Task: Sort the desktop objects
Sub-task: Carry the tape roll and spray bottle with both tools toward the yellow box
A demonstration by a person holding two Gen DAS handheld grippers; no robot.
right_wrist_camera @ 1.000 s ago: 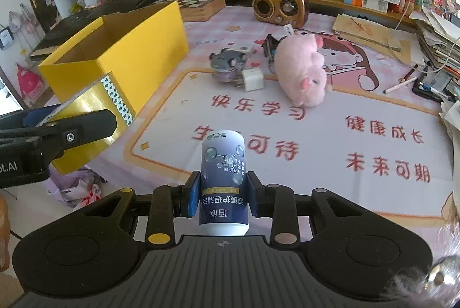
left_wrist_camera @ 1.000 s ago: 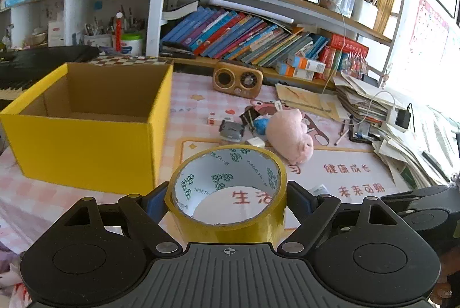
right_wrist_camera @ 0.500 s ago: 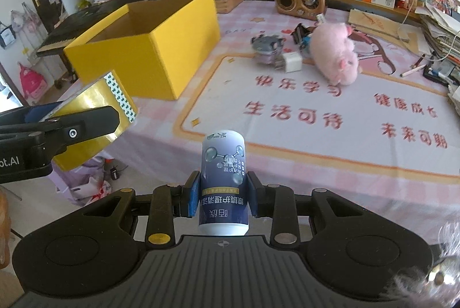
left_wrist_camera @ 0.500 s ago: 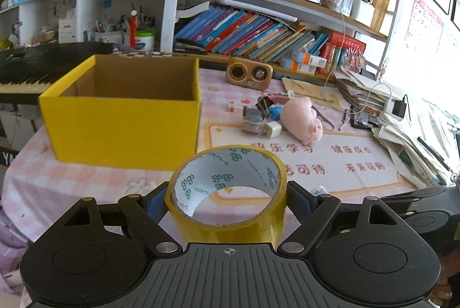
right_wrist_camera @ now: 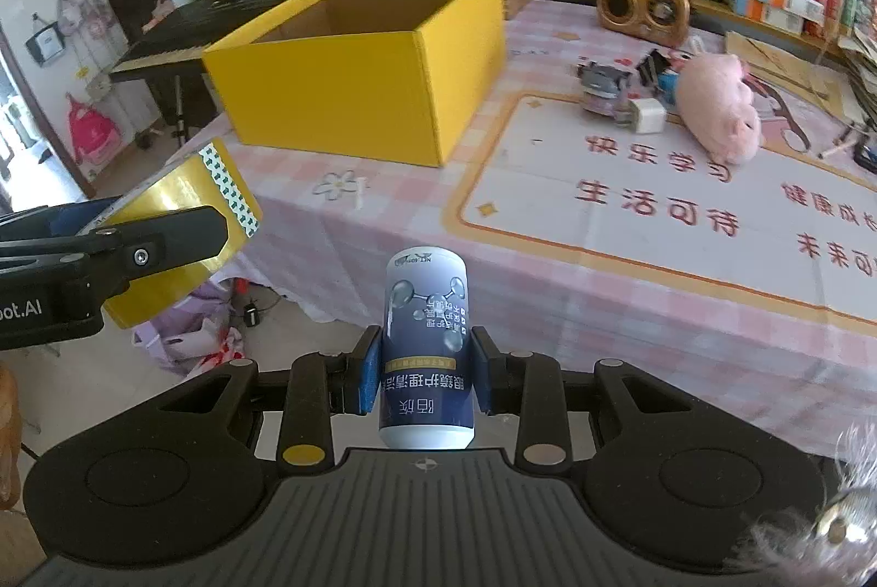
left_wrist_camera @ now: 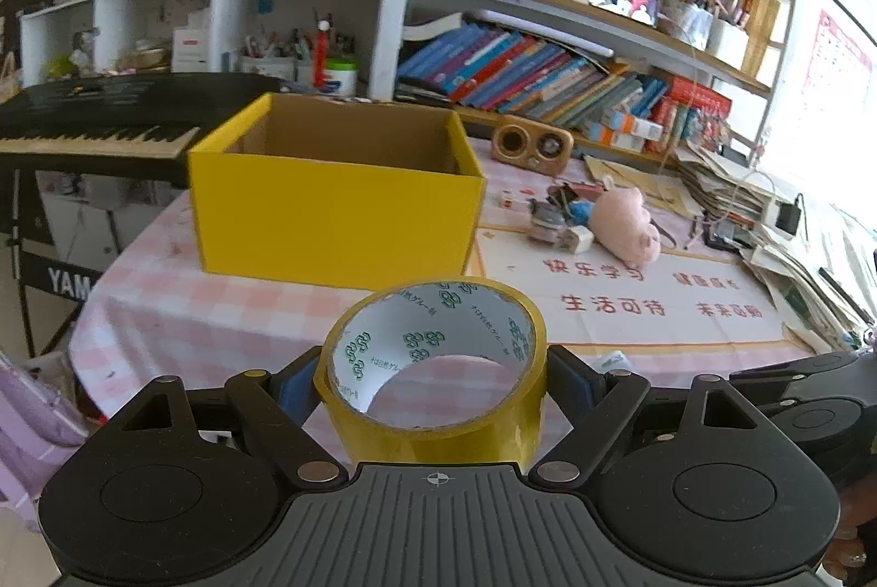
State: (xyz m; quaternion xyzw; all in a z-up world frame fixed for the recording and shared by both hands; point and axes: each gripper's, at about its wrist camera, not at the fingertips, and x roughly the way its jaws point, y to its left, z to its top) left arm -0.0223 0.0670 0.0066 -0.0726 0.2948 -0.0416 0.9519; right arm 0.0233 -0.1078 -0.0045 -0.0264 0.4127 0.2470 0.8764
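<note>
Between my left gripper's [left_wrist_camera: 433,381] fingers [left_wrist_camera: 299,381] sits the yellow tape roll [left_wrist_camera: 433,368], pinched across its width, its hole facing up and forward toward the yellow box [left_wrist_camera: 334,209], so its short axis tilts away from me. My right gripper's [right_wrist_camera: 426,376] fingers [right_wrist_camera: 368,379] are closed on the blue-and-white bottle [right_wrist_camera: 426,346], whose long axis runs straight ahead along the fingers, printed end pointing at the table [right_wrist_camera: 658,291].

Over the last second both grippers have pulled back from the box: it looked large and close, and now it stands well off, with the table edge and floor showing beneath me. Neither item has been dropped in, so I judge I'm retreating with both loads, and the approach to the box will have to be made again.

Right of the box, the pink plush pig [left_wrist_camera: 625,231] and small clutter lie unsorted.
</note>
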